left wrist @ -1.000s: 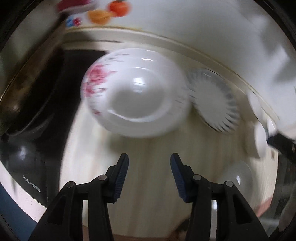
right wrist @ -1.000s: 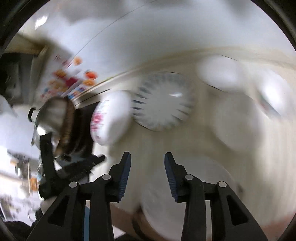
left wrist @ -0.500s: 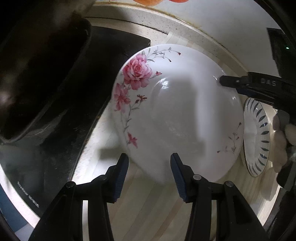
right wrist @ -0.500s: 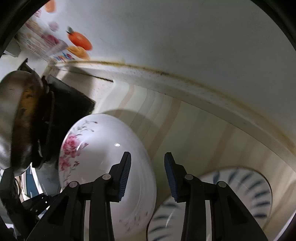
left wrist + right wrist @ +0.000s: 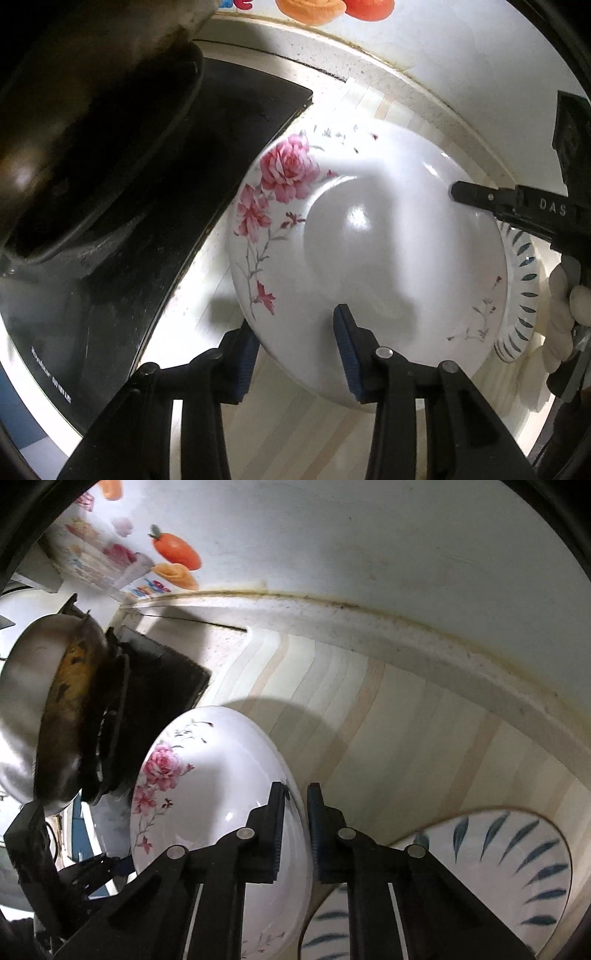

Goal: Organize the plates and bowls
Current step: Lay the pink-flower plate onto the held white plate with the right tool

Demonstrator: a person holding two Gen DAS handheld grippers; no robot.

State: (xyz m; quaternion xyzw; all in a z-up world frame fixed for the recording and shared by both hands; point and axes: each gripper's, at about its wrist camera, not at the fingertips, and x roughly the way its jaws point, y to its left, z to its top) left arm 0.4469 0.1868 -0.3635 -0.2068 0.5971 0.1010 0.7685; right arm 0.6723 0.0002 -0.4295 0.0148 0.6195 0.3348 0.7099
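A large white bowl with pink roses [image 5: 369,258] lies tilted on the striped counter, next to a blue-leaf plate [image 5: 521,280]. My left gripper [image 5: 295,350] is open, with its jaws on either side of the bowl's near rim. My right gripper [image 5: 295,812] is shut on the bowl's far rim; the bowl [image 5: 207,805] fills its lower left view and the blue-leaf plate [image 5: 480,878] lies at the lower right. In the left wrist view the right gripper [image 5: 476,195] grips the rim from the right.
A black stove top [image 5: 155,206] with a dark wok [image 5: 74,122] lies left of the bowl. The white wall [image 5: 369,535] with fruit stickers runs along the counter's back edge. Striped counter [image 5: 424,746] shows behind the bowl.
My right gripper has closed onto the bowl's rim. My left gripper has moved in until its jaws straddle the near rim. The bowl has tilted slightly.
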